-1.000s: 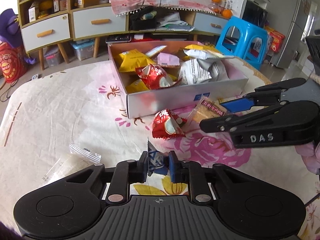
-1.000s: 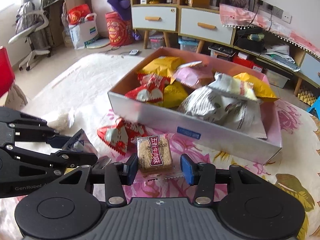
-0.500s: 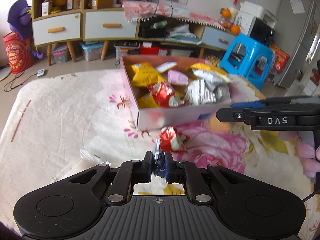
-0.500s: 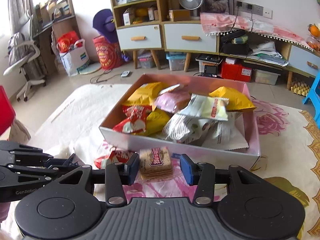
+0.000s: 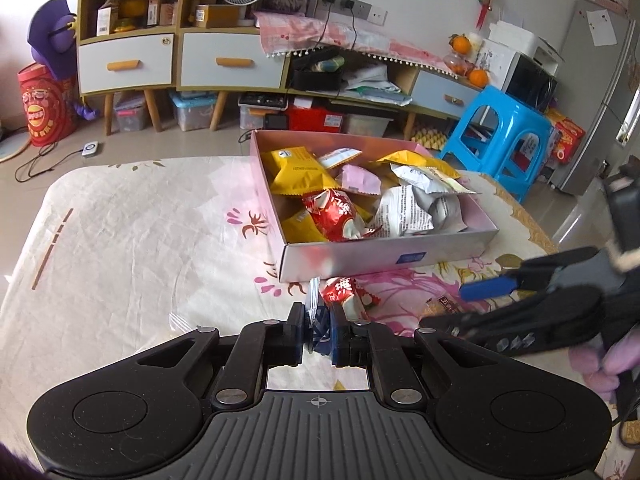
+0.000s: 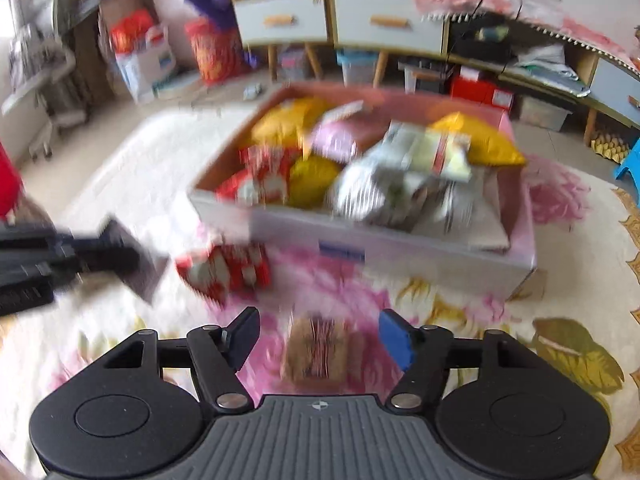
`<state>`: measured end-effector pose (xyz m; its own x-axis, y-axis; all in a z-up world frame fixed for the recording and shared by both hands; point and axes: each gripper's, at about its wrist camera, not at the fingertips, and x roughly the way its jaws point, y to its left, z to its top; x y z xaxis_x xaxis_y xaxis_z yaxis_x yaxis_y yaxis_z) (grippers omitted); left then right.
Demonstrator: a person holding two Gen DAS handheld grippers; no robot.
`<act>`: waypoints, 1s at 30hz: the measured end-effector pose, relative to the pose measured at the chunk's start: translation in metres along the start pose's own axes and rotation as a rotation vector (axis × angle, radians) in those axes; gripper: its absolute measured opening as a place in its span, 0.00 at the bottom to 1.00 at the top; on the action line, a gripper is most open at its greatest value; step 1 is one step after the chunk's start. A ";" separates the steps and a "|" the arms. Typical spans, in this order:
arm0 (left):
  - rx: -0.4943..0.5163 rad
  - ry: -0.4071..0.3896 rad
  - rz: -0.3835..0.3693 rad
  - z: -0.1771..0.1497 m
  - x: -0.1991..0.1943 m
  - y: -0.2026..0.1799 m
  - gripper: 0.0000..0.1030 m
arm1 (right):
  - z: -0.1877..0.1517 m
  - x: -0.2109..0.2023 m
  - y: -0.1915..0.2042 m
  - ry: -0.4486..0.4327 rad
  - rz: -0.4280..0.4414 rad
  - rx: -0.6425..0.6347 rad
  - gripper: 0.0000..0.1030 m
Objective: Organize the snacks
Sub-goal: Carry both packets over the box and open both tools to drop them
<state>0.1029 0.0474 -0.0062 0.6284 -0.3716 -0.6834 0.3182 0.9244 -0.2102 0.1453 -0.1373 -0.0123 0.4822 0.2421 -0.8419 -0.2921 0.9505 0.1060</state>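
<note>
A pink cardboard box (image 5: 384, 258) holds several snack packets, yellow, red, pink and silver. My left gripper (image 5: 317, 328) is shut on a dark blue snack packet (image 5: 318, 326) and holds it above the cloth, in front of the box. A red packet (image 5: 350, 296) lies on the cloth by the box's front wall. My right gripper (image 6: 318, 340) is open, with a brown biscuit packet (image 6: 316, 348) lying between its fingers, not gripped. The right wrist view is blurred. The box (image 6: 400, 248) and red packet (image 6: 224, 272) show there too.
A clear packet (image 5: 176, 322) lies on the floral cloth at the left. The right gripper (image 5: 532, 312) reaches in from the right in the left wrist view. A blue stool (image 5: 504, 136) and low cabinets (image 5: 224, 64) stand beyond the table.
My left gripper has lifted higher with the dark blue packet. My right gripper has opened wider and pulled back; the biscuit packet now sits loose between its fingers.
</note>
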 end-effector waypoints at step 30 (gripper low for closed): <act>0.005 -0.037 0.054 0.089 0.058 -0.009 0.10 | 0.074 -0.005 -0.017 -0.199 0.077 0.240 0.26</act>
<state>0.1992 0.0101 0.0184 0.6702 -0.3245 -0.6675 0.2869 0.9427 -0.1701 0.2093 -0.1405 0.0289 0.6253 0.3256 -0.7092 -0.1424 0.9412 0.3065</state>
